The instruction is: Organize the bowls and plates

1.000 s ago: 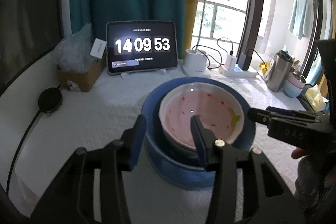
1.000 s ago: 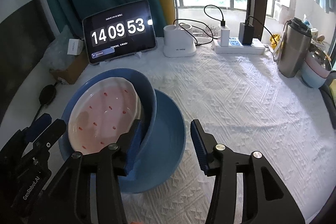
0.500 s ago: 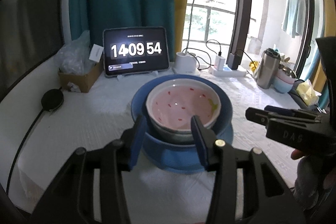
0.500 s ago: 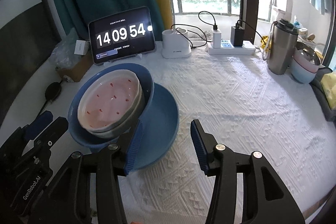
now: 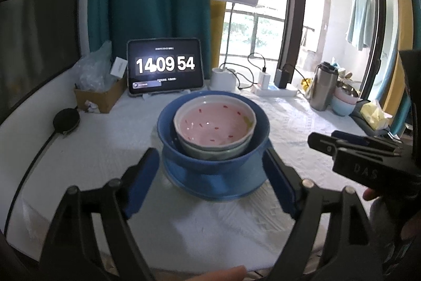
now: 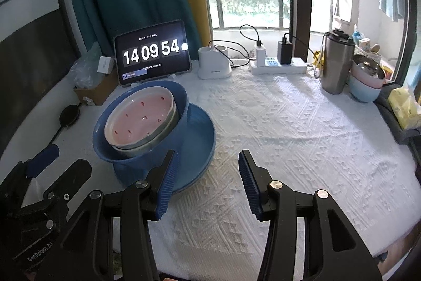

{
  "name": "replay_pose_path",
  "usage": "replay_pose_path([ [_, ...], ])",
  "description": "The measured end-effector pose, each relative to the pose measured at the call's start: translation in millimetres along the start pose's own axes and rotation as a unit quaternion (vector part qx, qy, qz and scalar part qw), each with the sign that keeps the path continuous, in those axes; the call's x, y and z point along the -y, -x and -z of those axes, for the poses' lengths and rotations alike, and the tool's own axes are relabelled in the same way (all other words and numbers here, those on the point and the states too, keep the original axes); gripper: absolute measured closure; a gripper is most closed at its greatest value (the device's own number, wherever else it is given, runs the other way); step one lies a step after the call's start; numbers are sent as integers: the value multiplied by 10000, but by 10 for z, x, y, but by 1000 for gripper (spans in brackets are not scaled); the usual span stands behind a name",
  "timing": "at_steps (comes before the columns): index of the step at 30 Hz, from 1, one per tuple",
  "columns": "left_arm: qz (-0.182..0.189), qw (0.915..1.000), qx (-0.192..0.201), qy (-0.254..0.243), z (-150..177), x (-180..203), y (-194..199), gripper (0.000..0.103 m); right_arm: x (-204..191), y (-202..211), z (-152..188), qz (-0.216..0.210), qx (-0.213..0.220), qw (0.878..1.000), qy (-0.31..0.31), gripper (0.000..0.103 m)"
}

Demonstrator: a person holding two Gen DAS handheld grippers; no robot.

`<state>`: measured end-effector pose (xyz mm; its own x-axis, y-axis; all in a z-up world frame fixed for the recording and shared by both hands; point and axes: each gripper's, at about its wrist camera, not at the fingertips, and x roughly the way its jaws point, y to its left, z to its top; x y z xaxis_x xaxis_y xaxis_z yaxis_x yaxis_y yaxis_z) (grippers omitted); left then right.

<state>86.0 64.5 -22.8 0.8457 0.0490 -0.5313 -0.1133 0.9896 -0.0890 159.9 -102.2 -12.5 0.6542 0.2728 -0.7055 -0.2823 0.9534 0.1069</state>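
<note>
Right now the left claw [image 5: 210,183] is opening its jaws, and nothing is being pinched: its blue pads [image 5: 143,181] are standing apart on either side of the stack, clear of it. Just ahead of that claw, the blue plate [image 5: 218,191] is lying flat on the counter [image 5: 105,149], which is covered in a white textured cloth. A blue bowl [image 5: 210,167] is sitting on the plate, a grey bowl [image 5: 215,152] is nesting in it, and a pink speckled bowl [image 5: 213,123] is resting on top.

The right claw [image 6: 208,181] is hanging with its jaws parted and nothing between them, only bare cloth below. Its left pad [image 6: 168,183] is showing in front of the plate's near edge; whether it is touching cannot be told. The stack is sitting ahead and to the left of this claw, with the bowls sitting toward the plate's left side.

Farther out beyond both claws, a tablet [image 6: 152,53] is showing clock digits at the counter's far edge, with a white lamp base [image 6: 214,66] and a power strip [image 6: 279,66] to its right. Well off to the right, a steel flask [image 6: 336,62] is standing upright beside pastel bowls [image 6: 365,83].
</note>
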Motion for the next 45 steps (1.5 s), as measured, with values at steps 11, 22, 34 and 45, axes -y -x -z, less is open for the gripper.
replay_pose_path([
  [11,-85,9987,478,156,43,-43,305,18,20,343,124,96,398,9991,132,53],
  [22,-128,9936,1104,215,-27,-6,721,18,87,797,146,185,886,9959,81,53],
  [34,-266,9857,1659,132,-95,49,1171,18,108,1299,162,202,1451,9892,55,53],
  [45,-221,9795,2003,9,-111,65,1422,16,117,1558,204,242,1746,9843,91,36],
])
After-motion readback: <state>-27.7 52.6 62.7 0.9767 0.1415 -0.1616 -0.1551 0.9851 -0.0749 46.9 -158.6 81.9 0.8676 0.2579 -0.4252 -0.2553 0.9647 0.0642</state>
